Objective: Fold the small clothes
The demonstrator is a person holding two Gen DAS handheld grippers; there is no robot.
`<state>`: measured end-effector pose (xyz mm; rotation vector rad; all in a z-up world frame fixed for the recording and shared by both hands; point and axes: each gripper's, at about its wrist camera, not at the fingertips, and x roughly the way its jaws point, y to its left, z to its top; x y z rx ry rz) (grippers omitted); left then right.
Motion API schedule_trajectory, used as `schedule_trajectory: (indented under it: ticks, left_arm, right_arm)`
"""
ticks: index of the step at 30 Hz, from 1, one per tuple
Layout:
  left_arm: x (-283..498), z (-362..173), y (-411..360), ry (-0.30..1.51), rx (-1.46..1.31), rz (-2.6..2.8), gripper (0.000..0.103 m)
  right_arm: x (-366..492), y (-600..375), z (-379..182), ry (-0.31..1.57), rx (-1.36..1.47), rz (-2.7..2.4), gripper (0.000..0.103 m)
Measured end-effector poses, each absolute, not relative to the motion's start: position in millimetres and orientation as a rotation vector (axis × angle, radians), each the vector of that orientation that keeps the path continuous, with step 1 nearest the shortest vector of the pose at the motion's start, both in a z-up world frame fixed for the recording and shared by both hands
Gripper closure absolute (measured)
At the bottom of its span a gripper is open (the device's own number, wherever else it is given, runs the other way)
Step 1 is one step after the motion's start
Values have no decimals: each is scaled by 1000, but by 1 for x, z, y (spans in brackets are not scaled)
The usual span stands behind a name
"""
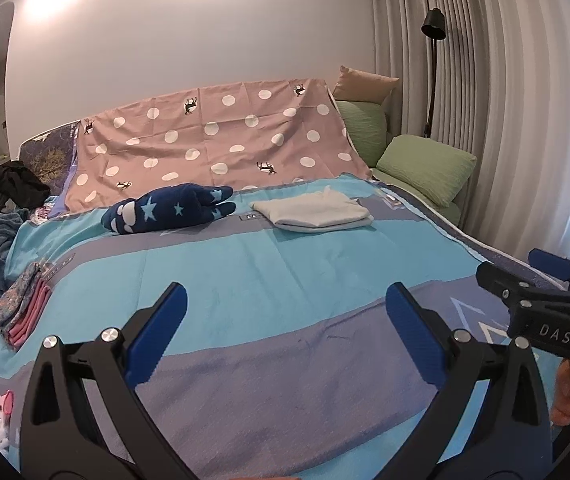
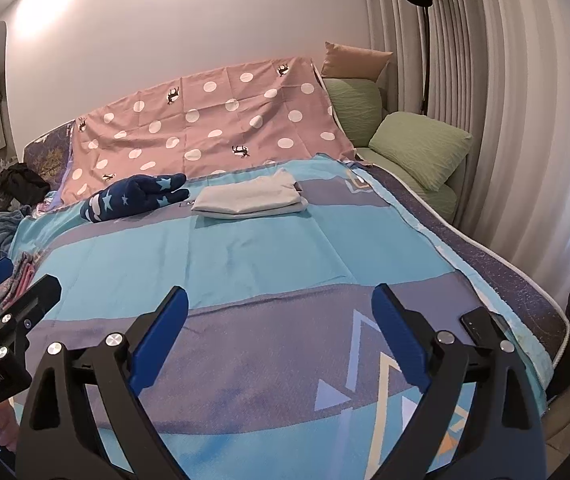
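A folded white garment (image 1: 312, 211) lies at the far middle of the blue and grey bedspread (image 1: 245, 264); it also shows in the right wrist view (image 2: 250, 200). A folded navy garment with light stars (image 1: 167, 208) lies to its left, also in the right wrist view (image 2: 135, 197). A folded pink and patterned stack (image 1: 23, 306) lies at the left edge. My left gripper (image 1: 285, 300) is open and empty above the near spread. My right gripper (image 2: 279, 304) is open and empty beside it, to the right.
A pink polka-dot sheet (image 1: 221, 140) drapes the headboard. Green pillows (image 1: 425, 168) lie at the far right by the curtains and a black floor lamp (image 1: 433, 28). Dark clothes (image 1: 13, 184) pile at the far left. A black phone (image 2: 481, 326) lies near the right edge.
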<state>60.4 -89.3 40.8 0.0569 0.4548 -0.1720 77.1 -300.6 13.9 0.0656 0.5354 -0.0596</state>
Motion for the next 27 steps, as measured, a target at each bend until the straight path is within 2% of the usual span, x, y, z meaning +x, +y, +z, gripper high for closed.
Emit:
schedule_trajectory:
  ticks: [27]
  left_arm:
    - [58,26,-81,525,72,-149,2]
  right_arm:
    - [80,-290,3,565,43,-35,9]
